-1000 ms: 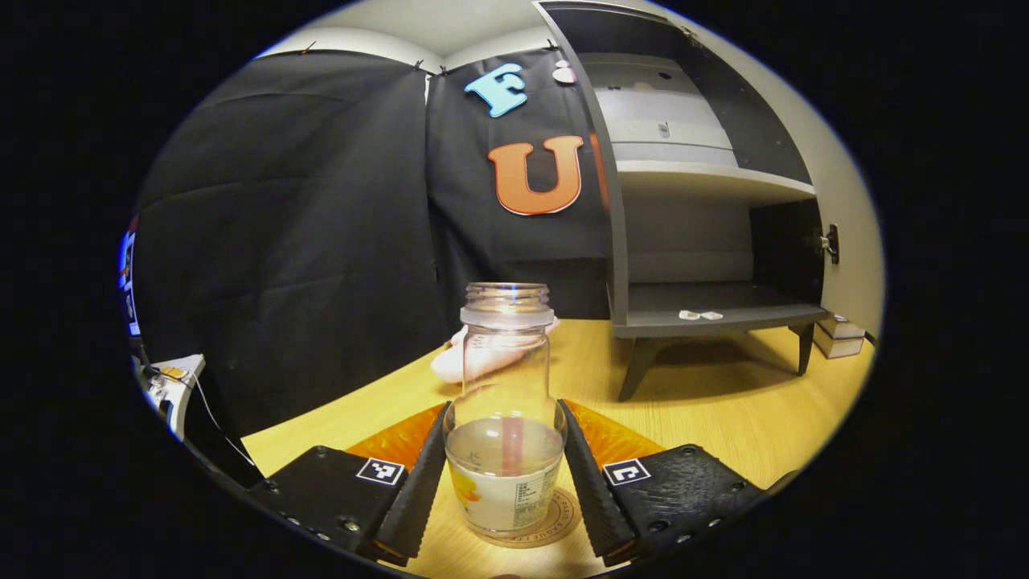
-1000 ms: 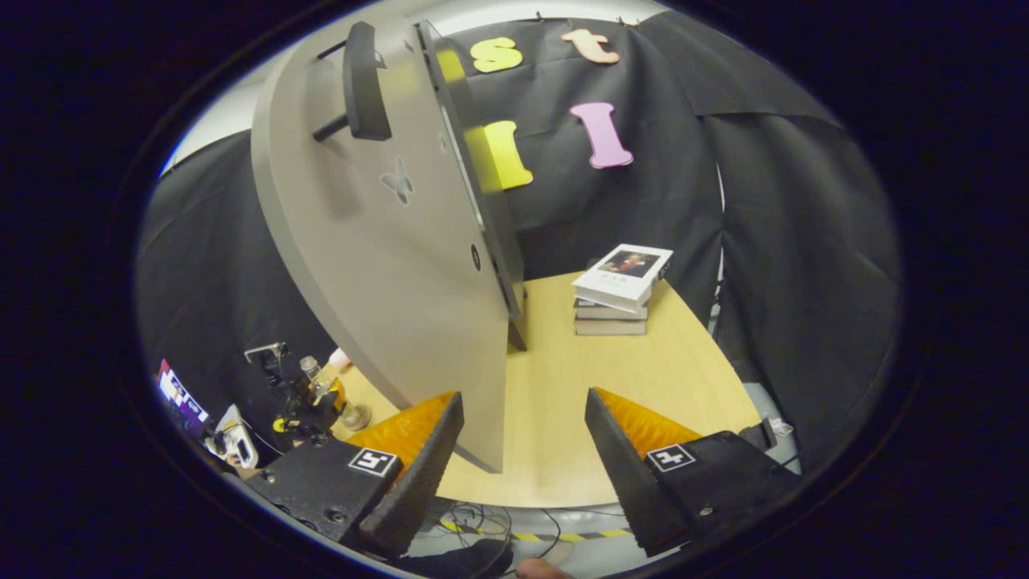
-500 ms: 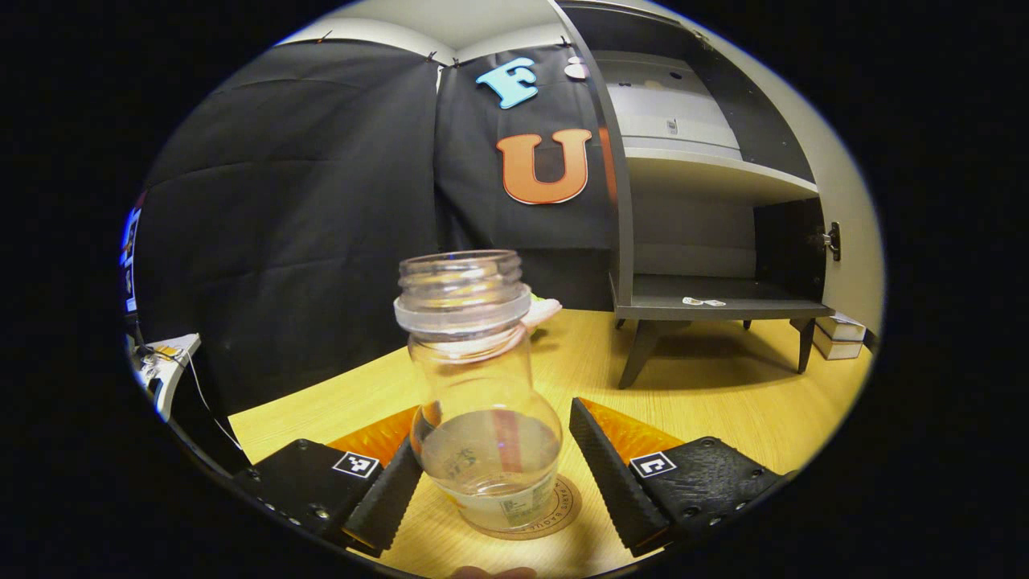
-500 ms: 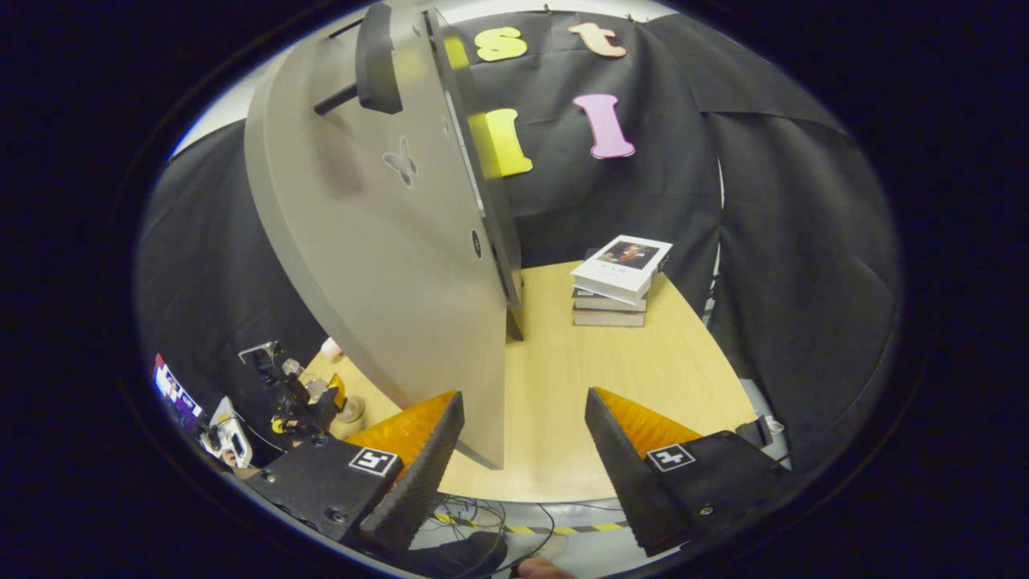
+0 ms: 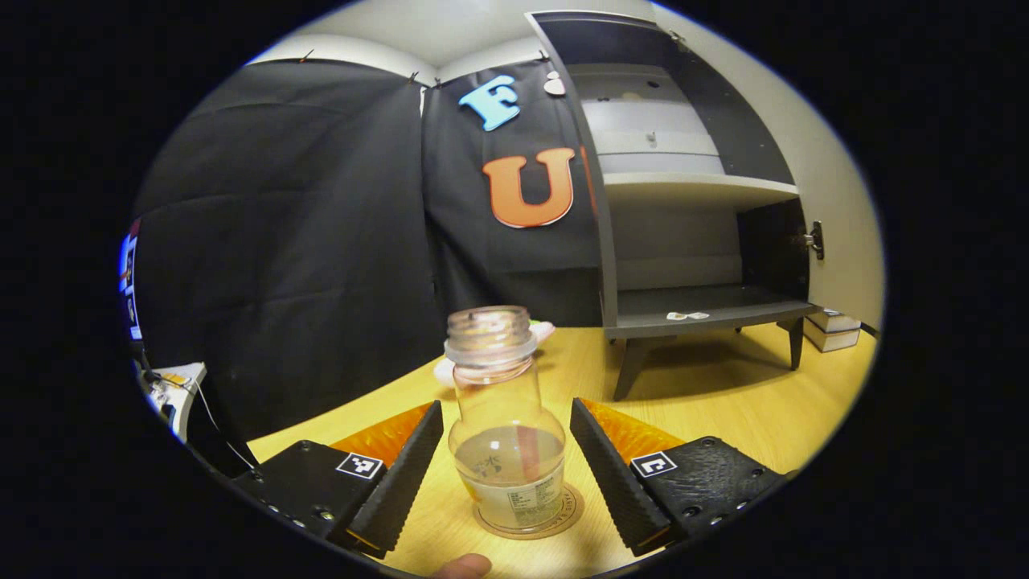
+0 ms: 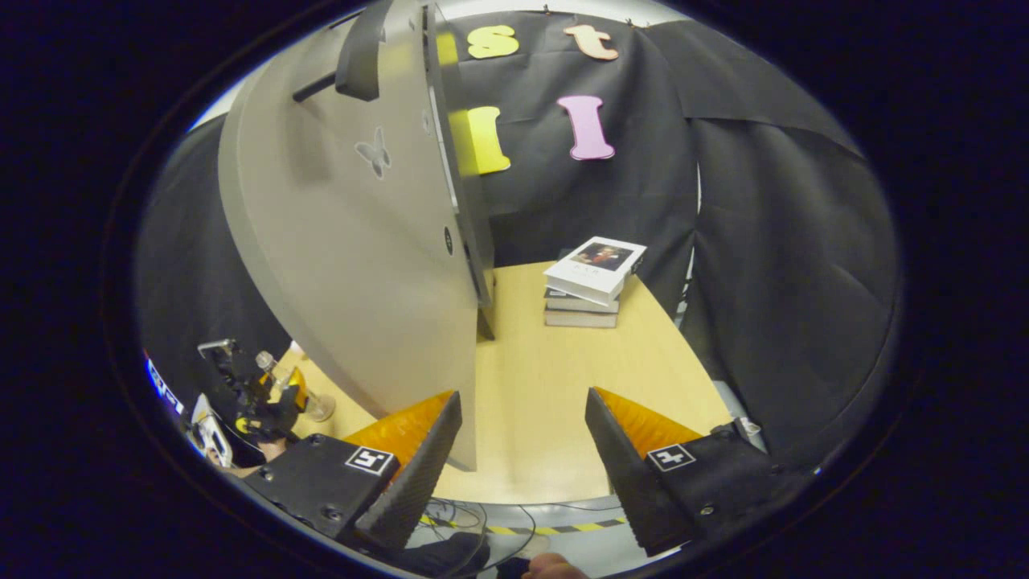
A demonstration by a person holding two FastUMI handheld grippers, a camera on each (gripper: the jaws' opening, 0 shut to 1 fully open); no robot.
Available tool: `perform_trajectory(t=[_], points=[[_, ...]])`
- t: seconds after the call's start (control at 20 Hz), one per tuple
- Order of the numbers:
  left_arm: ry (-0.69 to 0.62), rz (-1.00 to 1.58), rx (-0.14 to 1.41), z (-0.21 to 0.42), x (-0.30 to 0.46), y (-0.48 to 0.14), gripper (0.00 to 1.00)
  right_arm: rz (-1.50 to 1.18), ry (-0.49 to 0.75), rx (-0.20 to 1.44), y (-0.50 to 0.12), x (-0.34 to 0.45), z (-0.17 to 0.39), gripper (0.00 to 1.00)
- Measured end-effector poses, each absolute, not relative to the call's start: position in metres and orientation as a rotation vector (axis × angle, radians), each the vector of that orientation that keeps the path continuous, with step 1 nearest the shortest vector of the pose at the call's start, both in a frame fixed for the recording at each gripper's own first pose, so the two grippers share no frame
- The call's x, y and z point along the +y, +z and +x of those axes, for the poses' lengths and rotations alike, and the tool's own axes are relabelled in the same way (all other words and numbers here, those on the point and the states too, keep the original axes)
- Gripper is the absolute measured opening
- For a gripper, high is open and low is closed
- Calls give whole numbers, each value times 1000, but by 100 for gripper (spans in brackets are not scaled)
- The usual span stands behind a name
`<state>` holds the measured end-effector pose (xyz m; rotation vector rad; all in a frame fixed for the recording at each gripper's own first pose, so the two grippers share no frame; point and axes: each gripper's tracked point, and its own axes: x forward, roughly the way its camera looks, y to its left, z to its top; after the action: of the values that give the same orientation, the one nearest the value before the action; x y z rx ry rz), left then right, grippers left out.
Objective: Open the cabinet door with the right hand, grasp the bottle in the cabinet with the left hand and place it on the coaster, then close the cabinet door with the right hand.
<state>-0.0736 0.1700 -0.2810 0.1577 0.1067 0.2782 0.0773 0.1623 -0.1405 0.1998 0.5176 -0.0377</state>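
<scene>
The bottle (image 5: 507, 434) is seen upright on the coaster (image 5: 563, 515), seemingly centred, with the left gripper (image 5: 506, 466) jaws spread clear of it, while the right gripper (image 6: 514, 450), jaws wide, is held beside the open cabinet door (image 6: 362, 257), ready for closing.

This is a recording booth set up as a mock home corner, not a lived-in room: black cloth (image 6: 772, 241) hangs all round as walls. A wooden worktop (image 6: 563, 402) carries a small grey cabinet (image 5: 691, 241) and stacked books (image 6: 591, 281) (cables (image 6: 482, 515) and striped floor tape (image 6: 547, 529) lie below its edge).
</scene>
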Motion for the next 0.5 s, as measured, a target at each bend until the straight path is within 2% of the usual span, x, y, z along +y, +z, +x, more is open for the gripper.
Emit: perform_trajectory(t=[0.1,0.3,0.5], points=[[279,186,79,-82,168,-256,96,178,-36,504,-137,164,77,100],[270,241,-29,-110,160,-171,96,73,-107,427,-121,139,68,100],[197,271,-119,-127,122,-74,96,106,-90,251,-60,118,63,100]])
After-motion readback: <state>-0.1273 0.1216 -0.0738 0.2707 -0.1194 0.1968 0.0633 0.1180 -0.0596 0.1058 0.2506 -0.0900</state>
